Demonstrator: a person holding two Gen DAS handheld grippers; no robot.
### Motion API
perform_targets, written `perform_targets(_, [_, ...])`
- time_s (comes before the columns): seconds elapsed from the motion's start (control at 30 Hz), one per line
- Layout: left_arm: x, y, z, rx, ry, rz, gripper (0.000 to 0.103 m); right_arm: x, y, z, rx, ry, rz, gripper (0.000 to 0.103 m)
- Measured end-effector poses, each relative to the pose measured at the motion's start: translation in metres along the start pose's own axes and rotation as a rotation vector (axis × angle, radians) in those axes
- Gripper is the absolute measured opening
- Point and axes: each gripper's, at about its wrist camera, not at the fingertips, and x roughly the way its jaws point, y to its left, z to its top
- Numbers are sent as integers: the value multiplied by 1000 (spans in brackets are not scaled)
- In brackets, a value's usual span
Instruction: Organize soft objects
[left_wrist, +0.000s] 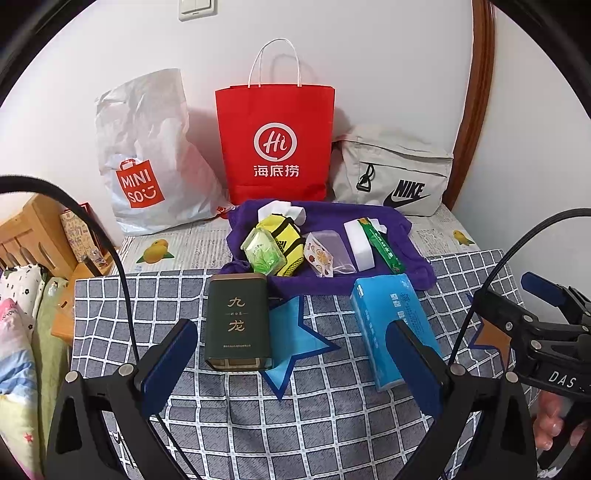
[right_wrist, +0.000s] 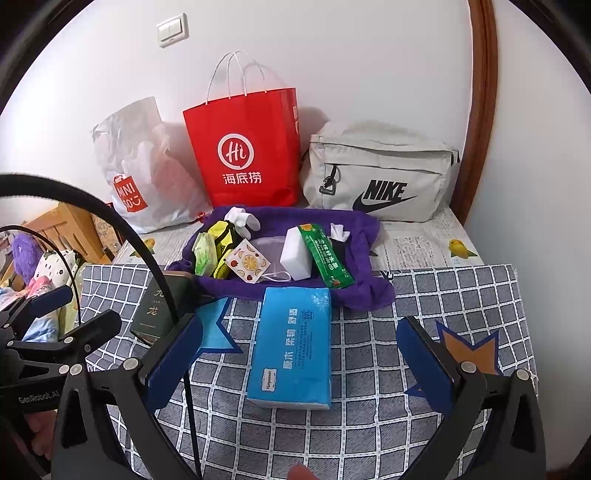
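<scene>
A: Checking edges: both hand-held grippers, left (left_wrist: 291, 363) and right (right_wrist: 301, 363), wide, empty, above checkered cloth (right_wrist: 369, 424). Tissue pack (right_wrist: 291, 343) between right fingers, clear room each side.

B: Counts?

A: One tin (left_wrist: 238, 323), one purple towel (right_wrist: 365, 236) holding small soft items, three bags (left_wrist: 275, 144) at wall.

The green tin (right_wrist: 159, 310) sits half hidden behind the right gripper's cable (right_wrist: 147, 251).
</scene>
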Motion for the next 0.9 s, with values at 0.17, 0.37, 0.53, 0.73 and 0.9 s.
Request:
perform_targets(0.17, [-1, 0, 0, 1, -2, 2, 103, 0, 1, 0, -4, 0, -1, 103])
perform_targets(0.37, [-1, 0, 0, 2, 1, 4, 103, 0, 2, 0, -4, -1, -3, 103])
perform_targets(0.53, [-1, 0, -1, 7, 1, 1, 103, 2, 2, -1, -2, 3, -7, 103])
perform_targets(0.73, [-1, 1, -1, 8, -1, 2, 103, 4, 1, -1, -1, 7, -7, 103])
perform_targets(0.9, [1, -2, 0, 15, -12, -11, 103, 4, 1, -1, -3, 7, -4, 103])
